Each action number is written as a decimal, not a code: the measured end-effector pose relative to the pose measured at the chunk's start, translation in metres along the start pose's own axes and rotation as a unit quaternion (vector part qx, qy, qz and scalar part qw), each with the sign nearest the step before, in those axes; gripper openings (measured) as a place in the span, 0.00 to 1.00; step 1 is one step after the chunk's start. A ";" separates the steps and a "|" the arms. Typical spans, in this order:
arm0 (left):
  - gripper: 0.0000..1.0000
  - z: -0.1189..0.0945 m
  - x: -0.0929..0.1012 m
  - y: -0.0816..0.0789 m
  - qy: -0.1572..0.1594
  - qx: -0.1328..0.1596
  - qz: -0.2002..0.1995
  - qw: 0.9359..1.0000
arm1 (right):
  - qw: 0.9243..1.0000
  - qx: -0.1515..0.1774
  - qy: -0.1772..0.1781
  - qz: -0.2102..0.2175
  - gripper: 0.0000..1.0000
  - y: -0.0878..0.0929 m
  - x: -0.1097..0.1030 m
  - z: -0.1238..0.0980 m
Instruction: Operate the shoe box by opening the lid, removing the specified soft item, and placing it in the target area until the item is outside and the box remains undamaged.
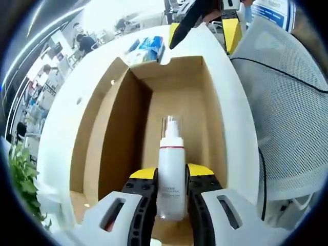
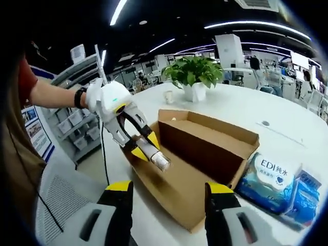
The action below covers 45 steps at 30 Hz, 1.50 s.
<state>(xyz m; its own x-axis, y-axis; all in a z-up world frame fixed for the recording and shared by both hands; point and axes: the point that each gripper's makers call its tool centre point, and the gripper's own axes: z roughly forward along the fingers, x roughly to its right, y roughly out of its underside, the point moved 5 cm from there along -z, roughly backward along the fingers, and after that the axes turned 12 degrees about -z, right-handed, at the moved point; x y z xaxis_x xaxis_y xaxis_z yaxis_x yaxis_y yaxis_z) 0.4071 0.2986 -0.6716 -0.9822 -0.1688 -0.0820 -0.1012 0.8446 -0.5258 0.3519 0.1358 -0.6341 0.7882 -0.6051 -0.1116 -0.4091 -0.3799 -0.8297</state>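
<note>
Left gripper [image 1: 171, 180] pinching a white pump bottle [image 1: 171, 179] over the open shoe box [image 1: 123, 128]

In the right gripper view, the left gripper [image 2: 145, 146] is holding the bottle [image 2: 152, 154] just above the near end of the cardboard box [image 2: 205, 148], while the right gripper [image 2: 169, 192] is standing spread and empty near the box's edge; a pack of wipes [image 2: 269, 182] is lying on the white table [image 2: 287, 115] right of the box, with a potted plant [image 2: 193, 77] at the far side

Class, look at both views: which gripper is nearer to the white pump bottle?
Left. The left gripper is shut on the white pump bottle, above the open cardboard box. The right gripper hangs open, apart from it, near the box's edge.
</note>
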 end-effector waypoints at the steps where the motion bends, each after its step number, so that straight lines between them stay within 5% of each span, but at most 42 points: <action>1: 0.19 -0.001 0.000 -0.002 0.000 0.002 0.001 1.000 | 1.000 0.000 -0.002 0.008 0.54 0.000 0.001 0.002; 18: 0.19 -0.015 0.007 -0.050 -0.005 0.045 0.040 0.998 | 0.989 0.020 -0.048 0.135 0.52 -0.006 0.010 0.032; 22: 0.19 -0.016 0.009 -0.055 -0.004 0.049 0.047 0.998 | 0.982 0.042 -0.056 0.176 0.51 -0.011 0.014 0.033; 26: 0.19 -0.015 0.011 -0.059 -0.006 0.050 0.058 0.997 | 0.963 0.080 -0.080 0.244 0.46 -0.018 0.015 0.033; 30: 0.19 -0.017 0.012 -0.065 -0.006 0.056 0.063 0.996 | 0.964 0.066 -0.075 0.247 0.45 -0.010 0.018 0.036; 39: 0.19 -0.019 0.015 -0.075 -0.003 0.066 0.075 0.995 | 0.941 0.089 -0.105 0.309 0.44 -0.013 0.016 0.038; 45: 0.19 -0.019 0.016 -0.078 -0.002 0.068 0.079 0.995 | 0.938 0.073 -0.112 0.318 0.38 -0.008 0.012 0.040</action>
<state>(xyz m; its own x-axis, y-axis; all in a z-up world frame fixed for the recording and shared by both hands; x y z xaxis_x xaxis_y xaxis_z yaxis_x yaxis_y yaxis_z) 0.3960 0.2393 -0.6158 -0.9836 -0.0410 -0.1755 0.0772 0.7841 -0.6159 0.3830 0.1594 -0.6510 0.4888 -0.5089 -0.7086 -0.7750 0.1196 -0.6205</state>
